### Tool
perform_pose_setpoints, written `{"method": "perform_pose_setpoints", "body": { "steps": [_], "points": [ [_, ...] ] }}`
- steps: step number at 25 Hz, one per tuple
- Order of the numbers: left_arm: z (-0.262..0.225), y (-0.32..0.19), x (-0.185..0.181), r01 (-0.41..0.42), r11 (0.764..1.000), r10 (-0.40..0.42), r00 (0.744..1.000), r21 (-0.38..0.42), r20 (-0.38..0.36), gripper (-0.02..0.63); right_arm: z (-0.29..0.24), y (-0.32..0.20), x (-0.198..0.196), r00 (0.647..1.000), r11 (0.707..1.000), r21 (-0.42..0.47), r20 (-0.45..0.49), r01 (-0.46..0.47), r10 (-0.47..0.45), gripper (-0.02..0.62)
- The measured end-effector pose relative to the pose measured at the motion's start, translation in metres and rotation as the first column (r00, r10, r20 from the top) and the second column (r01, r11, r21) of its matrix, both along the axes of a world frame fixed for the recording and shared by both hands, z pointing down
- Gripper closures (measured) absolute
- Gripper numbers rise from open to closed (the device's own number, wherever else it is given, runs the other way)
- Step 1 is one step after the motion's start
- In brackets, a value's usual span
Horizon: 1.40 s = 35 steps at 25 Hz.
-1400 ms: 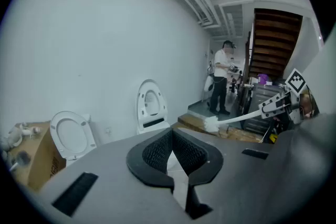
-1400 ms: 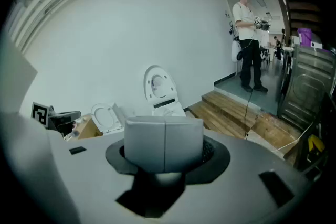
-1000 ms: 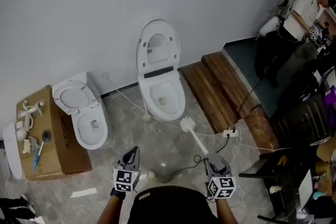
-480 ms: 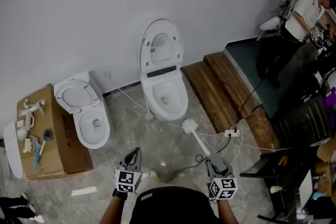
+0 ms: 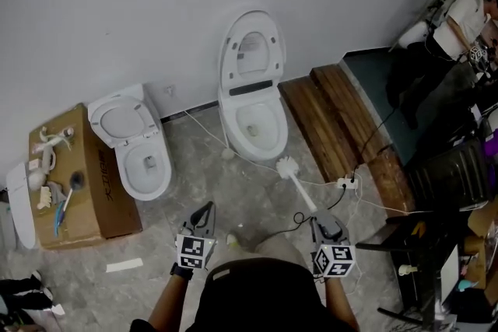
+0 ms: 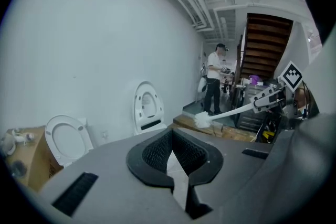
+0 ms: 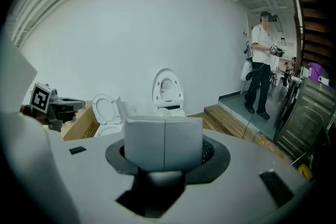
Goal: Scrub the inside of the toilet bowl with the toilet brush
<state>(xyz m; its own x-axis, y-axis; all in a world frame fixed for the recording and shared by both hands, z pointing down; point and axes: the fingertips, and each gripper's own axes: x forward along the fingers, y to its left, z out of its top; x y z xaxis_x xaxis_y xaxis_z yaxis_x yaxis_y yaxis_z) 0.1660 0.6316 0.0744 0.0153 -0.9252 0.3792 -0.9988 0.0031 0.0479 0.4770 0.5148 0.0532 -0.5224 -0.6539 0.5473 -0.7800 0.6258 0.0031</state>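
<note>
Brush held low in front of the open toilet, outside the bowl.

The toilet (image 5: pixel 268 142) stands against the wall with its lid and seat up, wooden steps (image 5: pixel 327 120) to its right and a smaller toilet (image 5: pixel 148 167), also open, to its left beside a cardboard box (image 5: pixel 85 198). The brush (image 5: pixel 302 189) slants over the floor, its white bristle head just beside the bowl's front right edge and its handle running back to the right gripper (image 5: pixel 319 218), whose jaws pinch the handle's end. The left gripper (image 5: pixel 206 211) hangs over the floor, well apart from the brush, its jaws pressed together on nothing.
</note>
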Motion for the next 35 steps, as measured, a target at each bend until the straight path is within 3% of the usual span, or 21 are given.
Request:
{"method": "perform_pose_setpoints", "body": {
  "steps": [9,17,22,29,35],
  "points": [
    [-0.012,0.001,-0.004,0.034,0.999,-0.033,0.999,0.039,-0.008,0.589,-0.008,-0.010,-0.017,0.999,1.000,0.021,0.029,0.016,-0.017,0.411],
    [0.007,-0.014,-0.005,0.026,0.999,-0.026,1.000,-0.036,-0.007,0.589,0.017,-0.033,-0.034,0.999,0.998,-0.045,0.012,0.050,-0.049,0.411],
    [0.005,-0.069,-0.004,0.014,0.999,-0.013,1.000,-0.048,0.028,0.589,0.038,-0.088,-0.053,0.996,0.993,-0.088,0.040,0.079,-0.076,0.411],
    [0.003,-0.175,-0.049,0.083,0.992,-0.078,0.995,-0.096,0.055,0.589,0.054,-0.204,-0.116,0.985,0.979,-0.126,0.072,0.162,-0.154,0.411],
    [-0.018,-0.268,-0.057,0.021,0.985,0.006,0.988,-0.173,0.155,0.589,0.079,-0.288,-0.135,0.978,0.958,-0.200,0.078,0.206,-0.194,0.411]
  ]
}}
